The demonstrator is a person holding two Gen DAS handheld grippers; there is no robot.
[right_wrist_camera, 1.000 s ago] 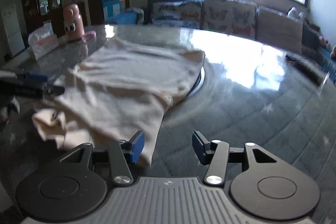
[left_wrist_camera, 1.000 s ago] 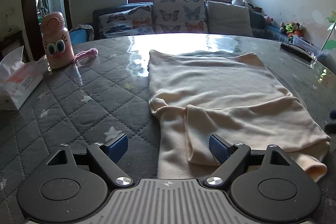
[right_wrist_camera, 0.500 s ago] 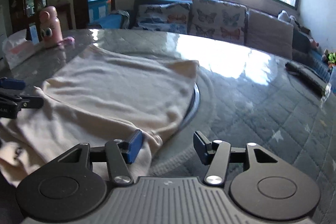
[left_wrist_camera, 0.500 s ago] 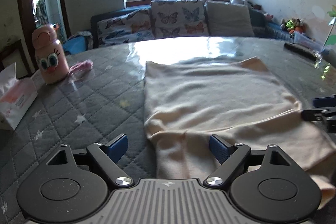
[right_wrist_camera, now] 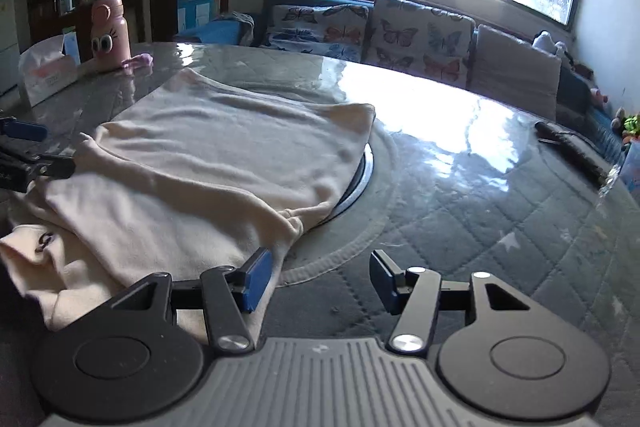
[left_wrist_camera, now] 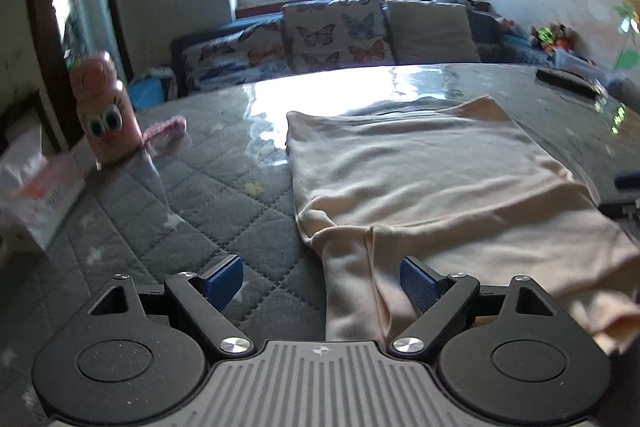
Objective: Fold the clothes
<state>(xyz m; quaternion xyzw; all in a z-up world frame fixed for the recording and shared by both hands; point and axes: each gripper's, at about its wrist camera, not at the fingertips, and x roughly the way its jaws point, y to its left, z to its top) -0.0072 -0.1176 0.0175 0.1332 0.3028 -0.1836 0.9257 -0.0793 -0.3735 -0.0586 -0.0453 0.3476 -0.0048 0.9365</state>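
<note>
A cream garment (left_wrist_camera: 424,187) lies partly folded on the grey quilted table (left_wrist_camera: 168,219), with a sleeve folded over its near left part. My left gripper (left_wrist_camera: 322,285) is open and empty, its jaws straddling the garment's near left edge. In the right wrist view the garment (right_wrist_camera: 224,167) lies left of centre. My right gripper (right_wrist_camera: 320,279) is open and empty at the garment's near right corner, its left finger (right_wrist_camera: 256,277) beside the cloth. Each gripper shows at the edge of the other's view.
A pink bottle with cartoon eyes (left_wrist_camera: 106,119), a pink cord (left_wrist_camera: 166,131) and a tissue box (left_wrist_camera: 36,195) stand at the table's left. A dark remote (right_wrist_camera: 572,151) lies at the far right. A round inset ring (right_wrist_camera: 360,179) shows under the garment. A sofa stands behind.
Both grippers have drawn back and lowered toward the garment's near edge. The left gripper sits lower and closer to the folded sleeve; the right gripper has shifted slightly right.
</note>
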